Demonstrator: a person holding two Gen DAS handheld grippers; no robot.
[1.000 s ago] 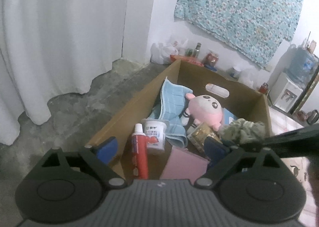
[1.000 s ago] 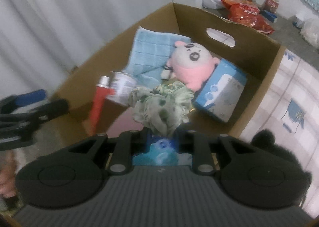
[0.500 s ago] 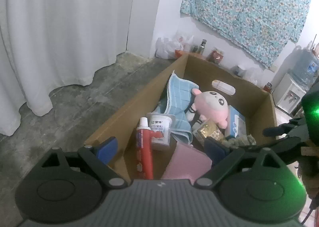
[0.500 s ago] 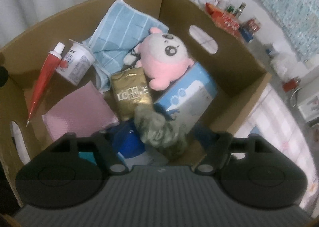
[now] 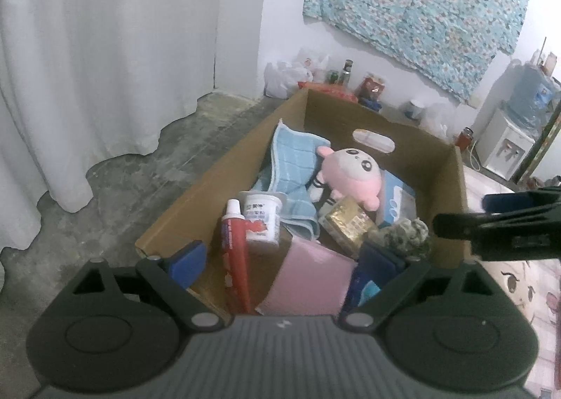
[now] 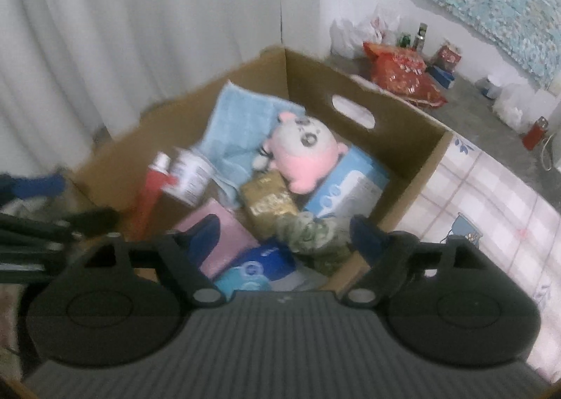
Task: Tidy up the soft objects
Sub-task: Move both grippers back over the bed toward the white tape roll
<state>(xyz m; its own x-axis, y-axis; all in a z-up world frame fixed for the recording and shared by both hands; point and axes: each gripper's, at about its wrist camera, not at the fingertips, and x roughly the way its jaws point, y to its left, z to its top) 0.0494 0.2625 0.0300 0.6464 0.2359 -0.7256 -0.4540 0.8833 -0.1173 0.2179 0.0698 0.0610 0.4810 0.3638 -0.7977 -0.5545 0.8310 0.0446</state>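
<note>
Green scrunchie (image 6: 312, 234) now lies in cardboard box (image 6: 413, 185) at its near right corner; right gripper (image 6: 284, 234) jaws just opened, empty; left gripper (image 5: 277, 258) apart, empty; remaining soft objects unclear.

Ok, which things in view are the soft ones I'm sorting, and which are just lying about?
Job:
- green scrunchie, just let go by the opening right gripper
- pink plush toy
- blue towel
- pink cloth
- cardboard box

Lying about:
- red toothpaste tube
- yogurt cup
- gold packet
- blue tissue box
- red snack bag on the floor
</note>
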